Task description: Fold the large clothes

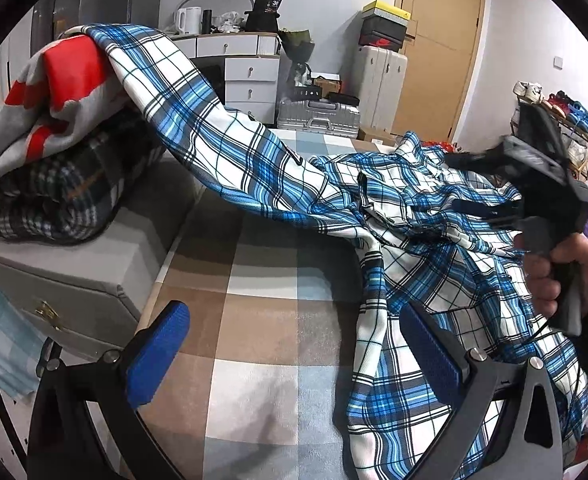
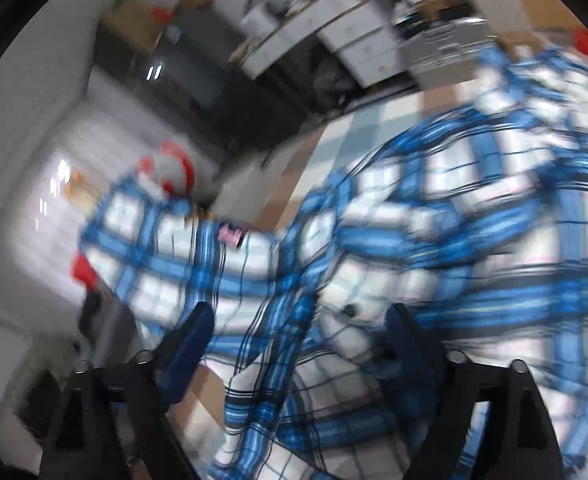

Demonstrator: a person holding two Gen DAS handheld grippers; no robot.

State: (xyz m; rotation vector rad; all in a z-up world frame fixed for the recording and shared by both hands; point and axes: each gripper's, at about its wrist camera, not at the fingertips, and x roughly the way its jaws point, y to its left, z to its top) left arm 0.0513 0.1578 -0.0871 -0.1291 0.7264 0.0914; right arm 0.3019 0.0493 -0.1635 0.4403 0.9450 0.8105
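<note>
The blue plaid shirt (image 1: 394,216) lies rumpled on the right part of the checked bedspread (image 1: 254,320), one long part stretched up and left onto a pile of folded clothes (image 1: 54,152), where it drapes over a grey and red garment (image 1: 62,80). That pile sits on a grey box (image 1: 74,280) at the left edge of the bed. Beyond the far end stand white drawers (image 1: 250,80), suitcases (image 1: 378,80) and a wooden door (image 1: 438,40). The left gripper (image 1: 294,352) hangs over bare bedspread with its jaws wide apart and empty, the right pad just beside the shirt's near edge. The right gripper (image 2: 298,344), gripped by a hand (image 1: 562,272), also gapes wide; cloth lies between its fingers, but heavy blur in the right wrist view hides whether the pads touch it.
</note>
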